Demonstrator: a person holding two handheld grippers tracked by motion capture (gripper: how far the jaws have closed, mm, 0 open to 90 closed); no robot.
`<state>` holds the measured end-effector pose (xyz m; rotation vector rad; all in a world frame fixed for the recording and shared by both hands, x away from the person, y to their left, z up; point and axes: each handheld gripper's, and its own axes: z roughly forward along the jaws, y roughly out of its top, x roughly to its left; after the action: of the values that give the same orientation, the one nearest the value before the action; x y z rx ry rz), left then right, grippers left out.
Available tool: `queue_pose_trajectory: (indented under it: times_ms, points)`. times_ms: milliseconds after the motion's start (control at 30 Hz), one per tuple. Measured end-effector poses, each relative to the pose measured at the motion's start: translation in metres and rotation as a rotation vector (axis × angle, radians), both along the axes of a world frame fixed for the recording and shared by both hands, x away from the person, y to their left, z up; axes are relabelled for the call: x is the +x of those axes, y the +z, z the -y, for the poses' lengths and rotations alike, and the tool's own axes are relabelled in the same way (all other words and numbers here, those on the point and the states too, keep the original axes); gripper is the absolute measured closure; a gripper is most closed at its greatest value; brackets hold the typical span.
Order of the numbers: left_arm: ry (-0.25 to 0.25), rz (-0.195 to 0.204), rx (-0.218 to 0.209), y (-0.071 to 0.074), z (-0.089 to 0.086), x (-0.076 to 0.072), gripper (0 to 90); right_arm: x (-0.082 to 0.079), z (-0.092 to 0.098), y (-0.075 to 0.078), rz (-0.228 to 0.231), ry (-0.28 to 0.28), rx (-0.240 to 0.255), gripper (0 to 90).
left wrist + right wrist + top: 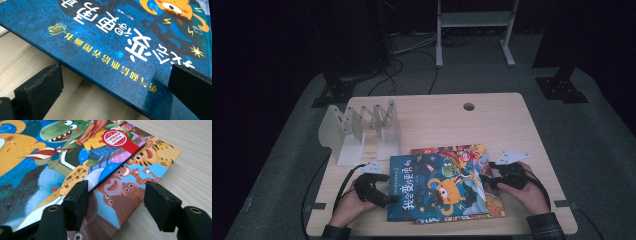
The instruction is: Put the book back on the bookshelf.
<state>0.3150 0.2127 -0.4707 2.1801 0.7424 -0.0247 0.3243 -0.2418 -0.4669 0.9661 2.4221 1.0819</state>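
A blue picture book [437, 187] with an orange monster on its cover lies on top of a second picture book [494, 202] with cartoon animals, at the front middle of the wooden table [492, 117]. My left gripper [389, 200] is at the blue book's left edge. In the left gripper view it [117, 75] is open, one jaw over the table [25, 55] and one over the blue cover [112, 37]. My right gripper [486, 181] is at the books' right side, open [116, 192], straddling the top book's edge [50, 157] above the lower book [150, 162].
A white folding book rack [362, 127] stands at the table's left, just behind the books. A round cable hole [469, 106] sits near the far edge. Bare wood [187, 150] lies to the right of the books.
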Motion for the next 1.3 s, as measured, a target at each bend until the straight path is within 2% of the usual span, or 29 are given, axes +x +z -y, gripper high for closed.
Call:
queue_pose_trajectory:
  times_ms: [200,333,633,767,867,1000,1300]
  points:
    - [0.004,-0.048,-0.034,-0.005,-0.007,0.000,0.0,-0.001,-0.009,0.000,0.001,0.027,-0.001,36.1]
    - [0.004,-0.071,-0.030,-0.005,-0.009,0.001,0.0,-0.001,-0.014,0.001,0.004,0.043,-0.011,37.1]
    - [-0.004,-0.080,-0.018,-0.001,-0.008,0.001,0.0,0.002,-0.013,0.000,-0.009,0.050,0.000,33.4]
    - [-0.006,-0.086,-0.033,0.001,-0.010,0.001,0.0,0.003,-0.014,0.000,-0.009,0.049,-0.005,32.2]
    - [-0.011,-0.081,-0.044,0.005,-0.011,0.000,0.0,0.004,-0.014,0.000,-0.011,0.050,-0.009,31.6]
    - [-0.001,-0.054,-0.078,0.016,-0.015,-0.003,0.0,0.005,-0.016,0.000,-0.012,0.057,-0.008,31.6]
    - [-0.002,0.014,-0.080,0.042,-0.018,-0.010,0.0,0.003,-0.024,0.001,-0.010,0.076,-0.008,32.8]
